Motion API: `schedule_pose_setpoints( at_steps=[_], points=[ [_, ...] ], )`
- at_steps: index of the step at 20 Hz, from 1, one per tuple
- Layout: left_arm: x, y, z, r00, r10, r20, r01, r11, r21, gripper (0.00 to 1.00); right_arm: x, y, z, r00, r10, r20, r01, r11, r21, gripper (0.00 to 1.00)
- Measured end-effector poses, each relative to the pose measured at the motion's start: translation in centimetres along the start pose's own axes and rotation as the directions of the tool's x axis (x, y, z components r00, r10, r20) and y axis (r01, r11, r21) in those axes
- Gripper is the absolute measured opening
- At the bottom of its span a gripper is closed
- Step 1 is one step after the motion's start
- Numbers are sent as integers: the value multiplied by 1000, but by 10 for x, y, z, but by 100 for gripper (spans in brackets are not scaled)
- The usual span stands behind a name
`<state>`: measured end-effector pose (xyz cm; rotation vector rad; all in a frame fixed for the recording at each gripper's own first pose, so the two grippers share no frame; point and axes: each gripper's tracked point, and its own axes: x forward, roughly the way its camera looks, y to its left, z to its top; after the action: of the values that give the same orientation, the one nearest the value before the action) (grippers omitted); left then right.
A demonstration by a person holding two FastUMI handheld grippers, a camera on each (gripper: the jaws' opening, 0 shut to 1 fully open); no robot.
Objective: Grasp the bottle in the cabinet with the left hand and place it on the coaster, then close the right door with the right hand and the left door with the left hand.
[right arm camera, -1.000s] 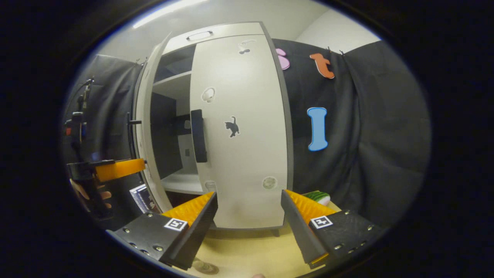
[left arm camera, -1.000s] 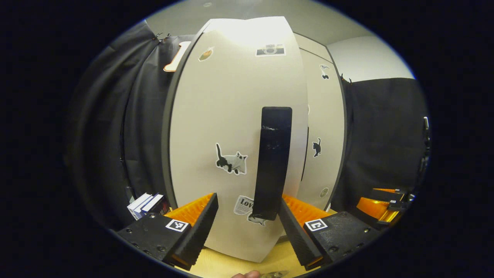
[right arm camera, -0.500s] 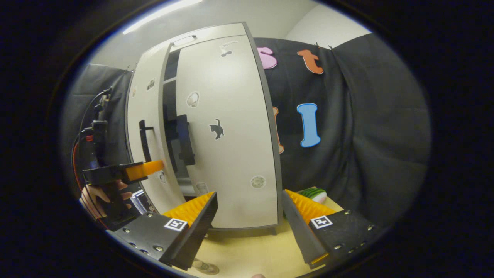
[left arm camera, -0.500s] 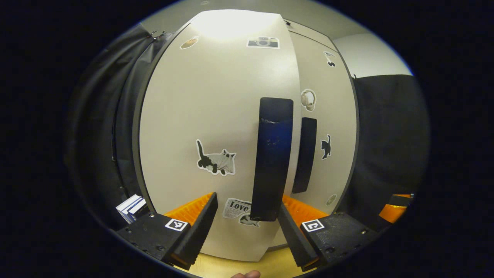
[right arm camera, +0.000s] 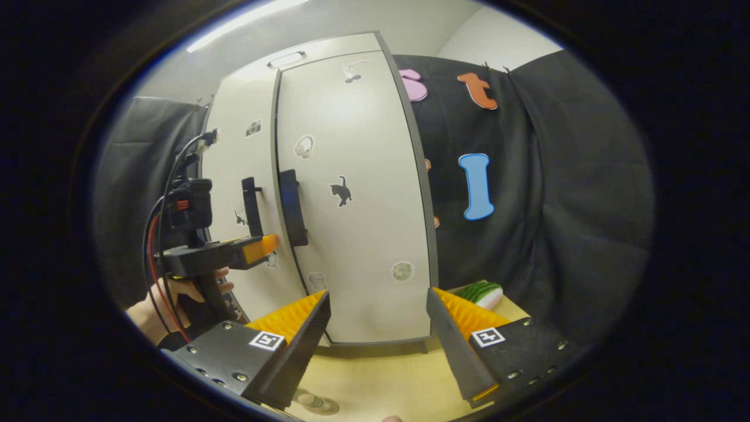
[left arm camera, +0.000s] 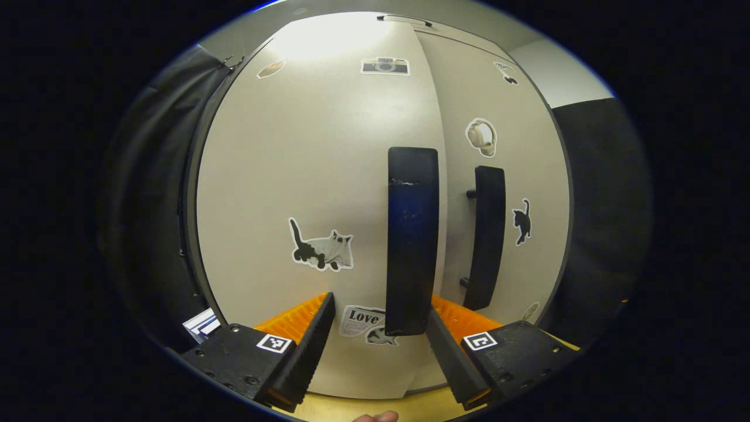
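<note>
The tall pale-grey two-door cabinet (right arm camera: 328,193) is seen standing on the light wooden tabletop (right arm camera: 381,375), both doors flush or very nearly so. The last step, closing the left door, is judged to be in hand and almost done.

The sticker-covered pale left door (left arm camera: 304,193) is met close up in the left gripper view. Its long black bar handle (left arm camera: 412,240) stands just ahead of the left hand-held gripper (left arm camera: 379,328), towards the right-side finger; whether a finger touches door or handle cannot be told. The jaws are held wide apart, with nothing clamped.

The plain pale right door (right arm camera: 357,205) is seen shut. The right hand-held gripper (right arm camera: 378,325) is held off it, spread wide and empty.

The bottle and coaster cannot be made out for certain.

Next, a short final push is judged to be called for, then withdrawal.
</note>
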<state>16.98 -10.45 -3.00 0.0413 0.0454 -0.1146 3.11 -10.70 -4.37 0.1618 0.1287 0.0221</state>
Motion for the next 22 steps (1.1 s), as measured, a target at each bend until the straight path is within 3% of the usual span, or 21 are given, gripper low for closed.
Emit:
schedule_pose_setpoints(
  at_steps=[6,9,22],
  points=[
    [0,-1,-1,999,33,0,-33,999,22,92,-3,2,-1,1000,0,-2,0,1000,-5,100],
    [-7,-9,0,1000,9,-4,-9,1000,-8,92,-5,5,4,1000,4,7,-4,1000,-2,100],
    [-150,-3,17,1000,18,6,-18,999,-27,92,-20,28,41,998,6,66,-3,999,-40,100]
  ],
)
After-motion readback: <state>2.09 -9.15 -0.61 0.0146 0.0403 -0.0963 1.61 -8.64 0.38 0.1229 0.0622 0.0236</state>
